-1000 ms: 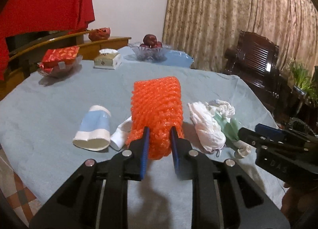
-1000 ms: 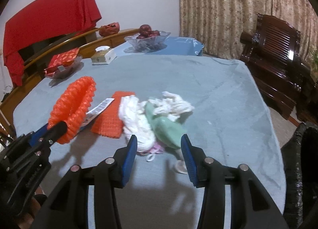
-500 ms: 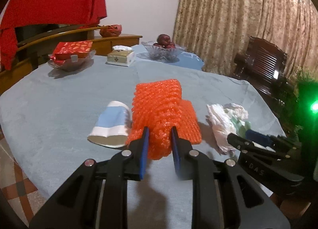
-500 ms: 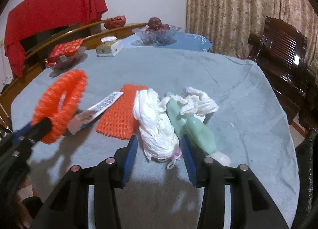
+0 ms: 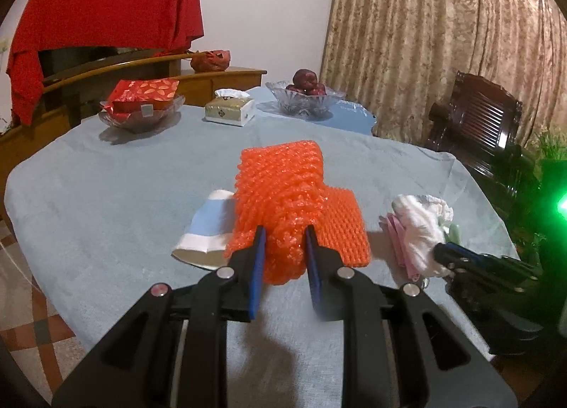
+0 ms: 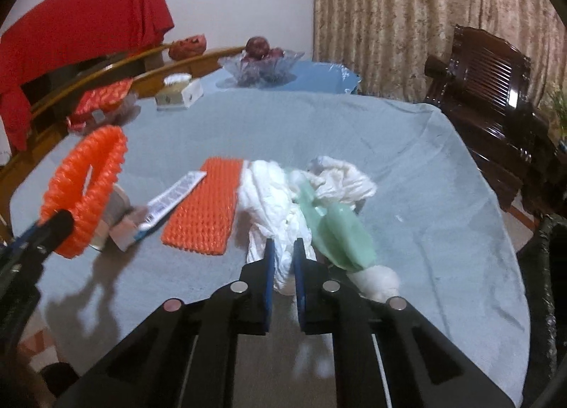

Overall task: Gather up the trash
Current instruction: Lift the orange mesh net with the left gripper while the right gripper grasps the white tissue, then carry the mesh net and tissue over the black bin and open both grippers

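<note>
Left gripper (image 5: 282, 248): fingers pinch the orange foam net (image 5: 280, 191) at its near end — the net is lifted, its far end raised above the table (image 5: 106, 188).
Right gripper (image 6: 282, 259): jaws closing, with a fold of the white wad (image 6: 273, 202) between the pads; the pads press on it.
White wad: crumpled tissue or plastic, near the table's right edge; a second crumpled piece (image 6: 343, 177) lies touching it on the far side.
Green bottle (image 6: 336, 230): on its side, just right of the wad and touching it, white cap (image 6: 375, 280) toward the near edge.
Flat net (image 6: 205, 206): orange, lying flat on the cloth just left of the wad.
Tube (image 6: 173, 195): white, flattened — just left of the flat net.
Paper cup (image 5: 209, 227): tipped on its side, blue and white, left of the lifted net, near the table's near edge.
Far edge: tissue box (image 5: 230, 112), fruit bowl (image 5: 304, 99), dish with a red packet (image 5: 141, 106).
</note>
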Motion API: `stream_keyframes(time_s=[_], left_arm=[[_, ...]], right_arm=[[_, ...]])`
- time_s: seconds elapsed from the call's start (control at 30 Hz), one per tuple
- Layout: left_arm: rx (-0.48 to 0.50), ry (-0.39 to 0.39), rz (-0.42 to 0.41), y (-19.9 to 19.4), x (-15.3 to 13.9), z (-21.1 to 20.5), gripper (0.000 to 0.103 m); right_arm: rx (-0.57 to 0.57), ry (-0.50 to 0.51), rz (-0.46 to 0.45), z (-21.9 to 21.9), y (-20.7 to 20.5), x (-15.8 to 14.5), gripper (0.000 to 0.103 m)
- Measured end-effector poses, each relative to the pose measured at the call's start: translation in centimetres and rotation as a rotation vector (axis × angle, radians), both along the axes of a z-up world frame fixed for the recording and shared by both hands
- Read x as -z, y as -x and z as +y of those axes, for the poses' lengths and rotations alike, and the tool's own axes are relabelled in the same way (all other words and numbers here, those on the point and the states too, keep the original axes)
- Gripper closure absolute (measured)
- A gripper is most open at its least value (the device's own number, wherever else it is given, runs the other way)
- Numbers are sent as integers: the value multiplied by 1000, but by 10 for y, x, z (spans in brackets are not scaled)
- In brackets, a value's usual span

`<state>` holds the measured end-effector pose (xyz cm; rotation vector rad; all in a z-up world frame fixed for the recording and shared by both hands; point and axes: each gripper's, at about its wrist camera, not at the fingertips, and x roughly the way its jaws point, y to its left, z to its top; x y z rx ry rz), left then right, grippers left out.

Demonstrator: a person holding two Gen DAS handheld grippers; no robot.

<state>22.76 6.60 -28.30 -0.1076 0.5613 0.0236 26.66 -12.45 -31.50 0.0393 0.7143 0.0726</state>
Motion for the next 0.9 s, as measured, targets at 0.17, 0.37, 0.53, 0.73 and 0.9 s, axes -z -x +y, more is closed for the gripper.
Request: stream_keyframes(time_s=[0.17, 0.37, 0.53, 0.73, 0.9], left_arm=[[8, -6, -16, 8, -13, -12, 82], [65, -2, -36, 20, -33, -44, 82], [159, -4, -61, 28, -53, -97, 82], [291, 11, -77, 36, -68, -169, 82], [412, 23, -79, 44, -73, -242, 82]], right_arm=[[36, -28, -46, -15, 20, -28, 93], [81, 0, -112, -50, 53, -62, 93], [189, 17, -145, -107, 79, -84, 93], [332, 39, -178, -183, 115, -102, 93], [438, 62, -186, -241, 140, -107, 93]])
